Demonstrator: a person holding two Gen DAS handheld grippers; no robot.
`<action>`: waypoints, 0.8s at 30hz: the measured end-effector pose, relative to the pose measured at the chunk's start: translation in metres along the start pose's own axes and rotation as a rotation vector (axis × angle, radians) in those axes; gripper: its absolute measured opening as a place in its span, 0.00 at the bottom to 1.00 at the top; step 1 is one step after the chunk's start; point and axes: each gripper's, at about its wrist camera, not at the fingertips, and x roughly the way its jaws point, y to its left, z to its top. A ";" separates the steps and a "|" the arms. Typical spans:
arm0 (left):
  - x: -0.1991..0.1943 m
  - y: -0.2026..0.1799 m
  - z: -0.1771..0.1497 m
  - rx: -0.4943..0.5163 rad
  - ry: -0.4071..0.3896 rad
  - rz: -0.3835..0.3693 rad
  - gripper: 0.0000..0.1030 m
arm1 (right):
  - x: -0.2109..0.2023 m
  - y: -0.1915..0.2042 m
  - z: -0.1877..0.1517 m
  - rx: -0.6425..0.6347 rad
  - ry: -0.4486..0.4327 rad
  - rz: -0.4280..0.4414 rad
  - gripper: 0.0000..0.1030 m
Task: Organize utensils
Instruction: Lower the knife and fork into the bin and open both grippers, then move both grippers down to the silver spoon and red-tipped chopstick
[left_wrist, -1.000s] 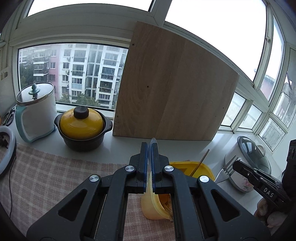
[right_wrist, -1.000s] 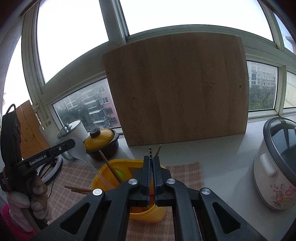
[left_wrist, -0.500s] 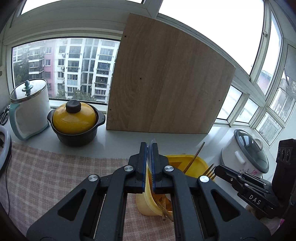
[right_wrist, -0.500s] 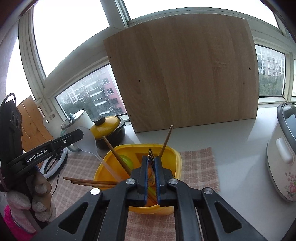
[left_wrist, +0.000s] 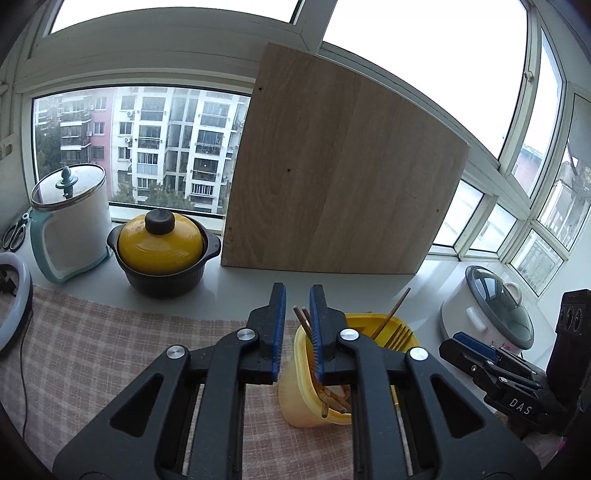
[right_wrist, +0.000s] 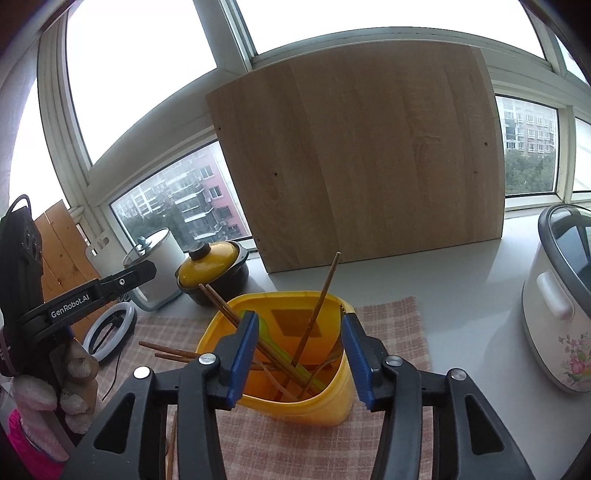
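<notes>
A yellow plastic container (right_wrist: 325, 402) stands on the checked cloth and holds wooden chopsticks (right_wrist: 317, 310), a green utensil (right_wrist: 266, 332) and a fork. My right gripper (right_wrist: 298, 328) is open and empty just above its rim. My left gripper (left_wrist: 297, 306) is open and empty above the container's left edge (left_wrist: 295, 398); chopstick tips (left_wrist: 301, 314) show between its fingers. A gold fork (left_wrist: 397, 338) stands in the container. The right gripper also shows in the left wrist view (left_wrist: 480, 362), and the left one in the right wrist view (right_wrist: 92, 295).
A wooden board (left_wrist: 332, 177) leans on the window. A yellow-lidded pot (left_wrist: 162, 254) and a white kettle (left_wrist: 70, 221) stand at the back left. A rice cooker (right_wrist: 561, 310) stands at the right. A ring light (right_wrist: 107, 332) lies at the left. Loose chopsticks (right_wrist: 166, 350) lie on the cloth.
Both grippers have opened. The white spoon that the left gripper held and the fork in the right gripper are let go, the fork now in the container. Both grippers have moved closer over it.
</notes>
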 end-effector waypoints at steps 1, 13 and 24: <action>-0.002 0.001 0.000 -0.001 -0.004 -0.001 0.17 | -0.001 0.000 -0.001 0.000 0.001 -0.002 0.49; -0.035 0.009 -0.002 0.020 -0.036 0.009 0.32 | -0.023 0.007 -0.014 0.031 -0.015 -0.009 0.79; -0.075 0.016 -0.016 0.050 -0.078 0.044 0.59 | -0.041 0.026 -0.030 -0.016 -0.024 -0.029 0.98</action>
